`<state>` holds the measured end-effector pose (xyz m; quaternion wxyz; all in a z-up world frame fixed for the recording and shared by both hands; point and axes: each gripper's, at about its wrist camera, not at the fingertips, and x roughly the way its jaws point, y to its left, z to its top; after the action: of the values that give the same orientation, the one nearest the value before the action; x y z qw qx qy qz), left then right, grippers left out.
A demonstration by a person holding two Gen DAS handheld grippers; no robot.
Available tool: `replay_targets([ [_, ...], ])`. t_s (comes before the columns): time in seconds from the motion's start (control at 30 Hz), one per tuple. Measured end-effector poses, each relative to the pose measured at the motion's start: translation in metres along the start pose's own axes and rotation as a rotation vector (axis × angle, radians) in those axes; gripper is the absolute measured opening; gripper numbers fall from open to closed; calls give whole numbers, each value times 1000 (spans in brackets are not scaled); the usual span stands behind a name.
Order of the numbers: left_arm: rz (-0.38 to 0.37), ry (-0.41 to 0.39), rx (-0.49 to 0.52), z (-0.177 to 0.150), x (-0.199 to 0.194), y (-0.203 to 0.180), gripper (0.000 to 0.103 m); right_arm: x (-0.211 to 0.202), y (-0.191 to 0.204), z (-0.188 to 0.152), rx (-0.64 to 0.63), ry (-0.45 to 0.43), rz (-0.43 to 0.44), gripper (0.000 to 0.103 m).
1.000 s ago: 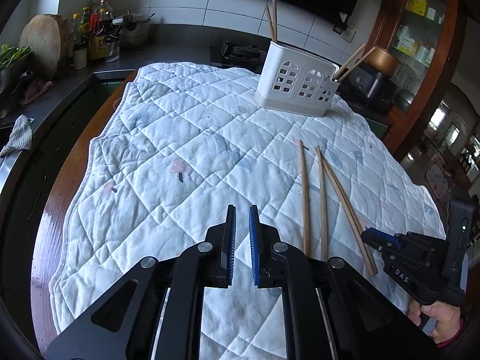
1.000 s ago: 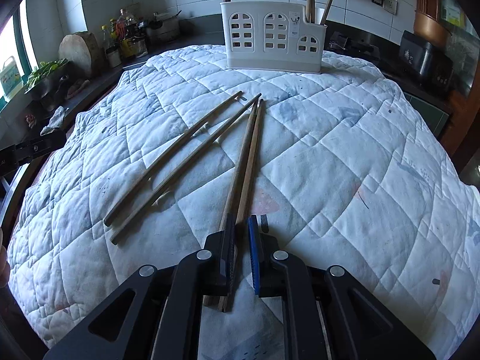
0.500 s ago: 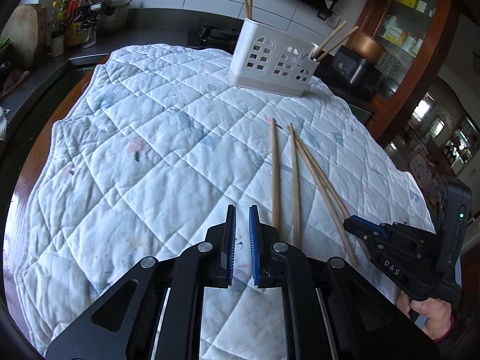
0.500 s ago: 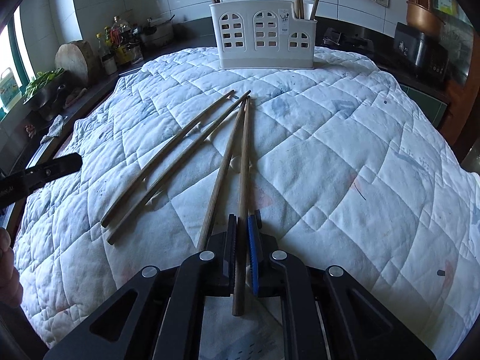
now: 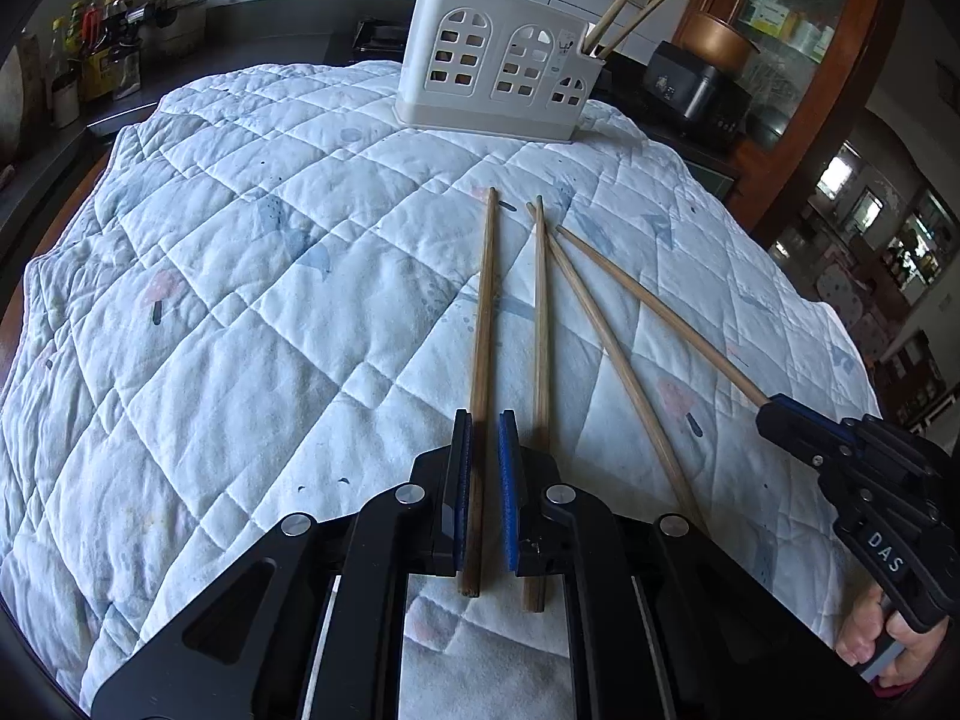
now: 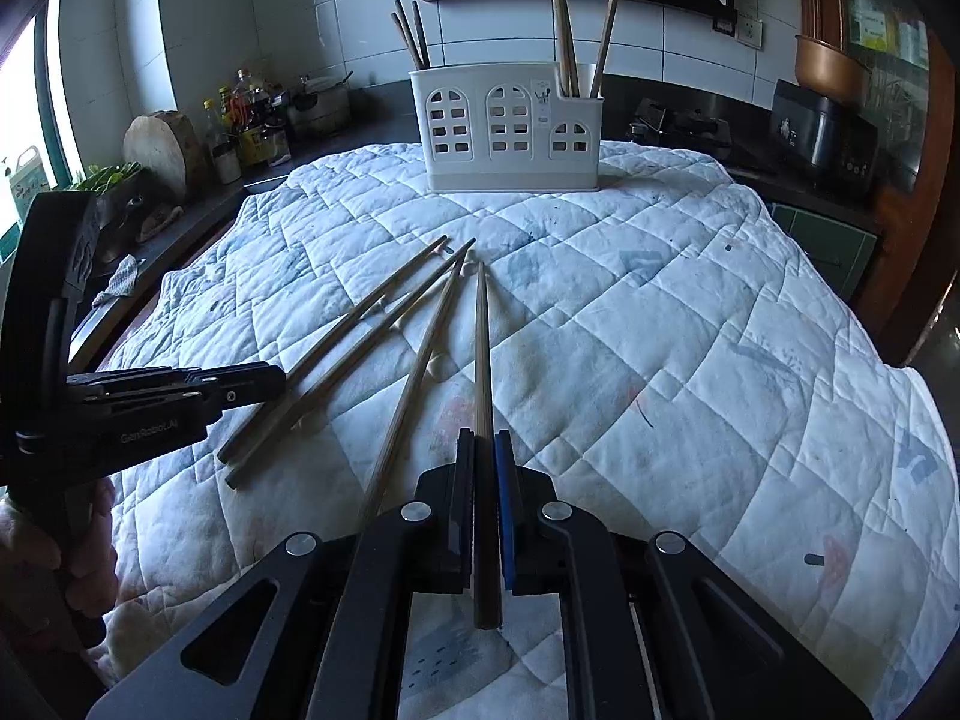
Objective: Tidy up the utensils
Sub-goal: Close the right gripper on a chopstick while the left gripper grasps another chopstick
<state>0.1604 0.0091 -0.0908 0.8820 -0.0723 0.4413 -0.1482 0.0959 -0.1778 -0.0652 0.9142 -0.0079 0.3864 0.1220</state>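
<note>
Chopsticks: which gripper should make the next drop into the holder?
Right. The right gripper is clamped on a chopstick aimed at the holder; the left gripper only straddles one, gap showing.

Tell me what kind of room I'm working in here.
Most likely a home kitchen: tiled wall, condiment bottles beside a wooden chopping block on a dark counter, and a white utensil caddy holding chopsticks.

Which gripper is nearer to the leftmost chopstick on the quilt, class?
Left. The left gripper has the leftmost chopstick between its fingers, not clearly clamped. The right gripper is off to the right, gripping the rightmost chopstick, with two chopsticks lying between.
</note>
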Motion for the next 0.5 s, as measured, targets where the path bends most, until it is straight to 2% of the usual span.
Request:
replay_targets([
  [0.2, -3, 23, -13, 1, 9, 3, 9, 1, -1, -1, 6, -2, 15, 7],
  [0.5, 7, 6, -13, 1, 14, 1, 9, 3, -3, -2, 13, 2, 21, 7],
])
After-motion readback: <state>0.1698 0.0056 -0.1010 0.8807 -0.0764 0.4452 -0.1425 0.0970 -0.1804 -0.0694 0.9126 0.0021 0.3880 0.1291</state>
